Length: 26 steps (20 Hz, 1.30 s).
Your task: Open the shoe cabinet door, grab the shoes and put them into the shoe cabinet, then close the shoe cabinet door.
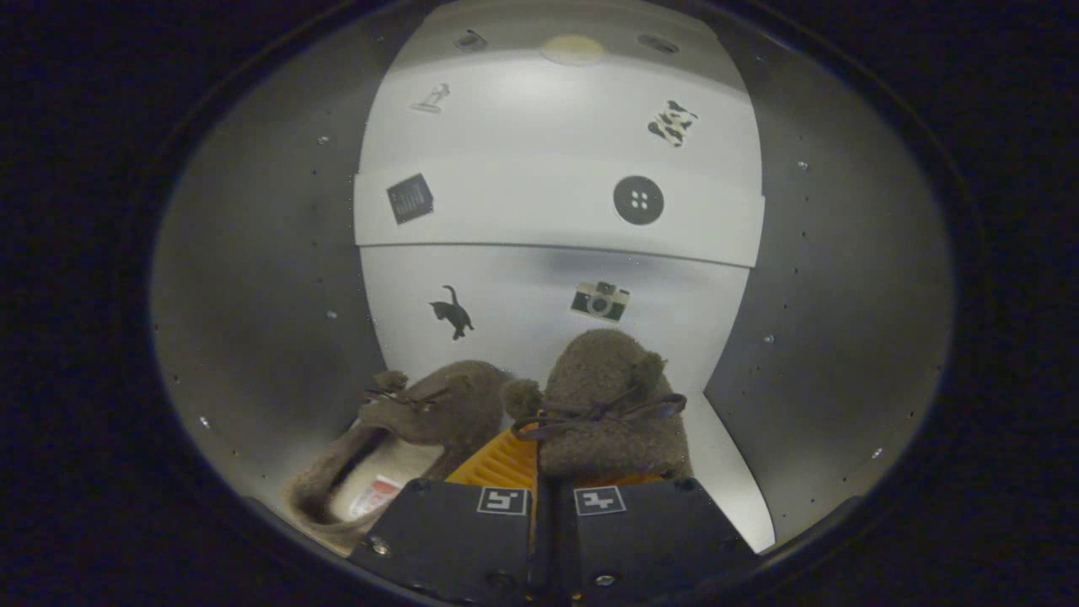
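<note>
Two fuzzy brown slippers, left one (405, 438) and right one (611, 405), with dark bows sit low-centre inside the white shoe cabinet (556, 202); the gripper (539, 472) is closed on the right one's edge.

We see the white floor of the shoe cabinet (725, 472) between its grey side walls, with the white back wall rising behind it. On it rest two brown fuzzy slippers. The left slipper (405, 438) lies tipped, its pale lining showing. The right slipper (611, 405) stands just beside it, its dark lace bow facing us.
</note>
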Available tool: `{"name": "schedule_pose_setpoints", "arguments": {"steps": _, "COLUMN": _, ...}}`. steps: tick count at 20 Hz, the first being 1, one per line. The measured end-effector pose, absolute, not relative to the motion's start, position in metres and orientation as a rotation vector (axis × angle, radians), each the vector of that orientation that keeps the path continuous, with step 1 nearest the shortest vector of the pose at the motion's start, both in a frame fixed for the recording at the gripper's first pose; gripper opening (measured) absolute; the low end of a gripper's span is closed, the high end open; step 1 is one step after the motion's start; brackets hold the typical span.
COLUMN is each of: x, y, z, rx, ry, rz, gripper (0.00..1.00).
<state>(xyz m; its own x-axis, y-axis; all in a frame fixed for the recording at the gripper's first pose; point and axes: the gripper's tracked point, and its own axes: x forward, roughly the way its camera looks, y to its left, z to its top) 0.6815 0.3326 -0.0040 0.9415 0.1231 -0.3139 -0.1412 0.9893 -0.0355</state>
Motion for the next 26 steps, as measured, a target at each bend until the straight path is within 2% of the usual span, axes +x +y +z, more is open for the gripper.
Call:
{"name": "schedule_pose_setpoints", "arguments": {"steps": 5, "x": 0.687, "y": 0.323, "z": -0.02, "rx": -0.076, "ry": 0.389, "rz": 0.091, "gripper": 0.09}}
{"name": "schedule_pose_setpoints", "arguments": {"steps": 10, "x": 0.679, "y": 0.331, "z": -0.027, "rx": -0.1, "ry": 0.427, "rz": 0.094, "gripper": 0.32}}
{"name": "schedule_pose_setpoints", "arguments": {"steps": 15, "x": 0.647, "y": 0.332, "z": -0.004, "rx": -0.136, "ry": 0.348, "rz": 0.085, "gripper": 0.56}}
{"name": "schedule_pose_setpoints", "arguments": {"steps": 16, "x": 0.641, "y": 0.331, "z": -0.003, "rx": -0.132, "ry": 0.332, "rz": 0.08, "gripper": 0.67}}
{"name": "schedule_pose_setpoints", "arguments": {"steps": 21, "x": 0.584, "y": 0.322, "z": 0.044, "rx": -0.1, "ry": 0.171, "rz": 0.054, "gripper": 0.67}}
{"name": "schedule_pose_setpoints", "arguments": {"steps": 25, "x": 0.504, "y": 0.339, "z": 0.071, "rx": -0.001, "ry": 0.078, "rz": 0.138, "gripper": 0.92}}
{"name": "schedule_pose_setpoints", "arguments": {"steps": 26, "x": 0.482, "y": 0.341, "z": 0.075, "rx": 0.014, "ry": 0.055, "rz": 0.149, "gripper": 0.92}}
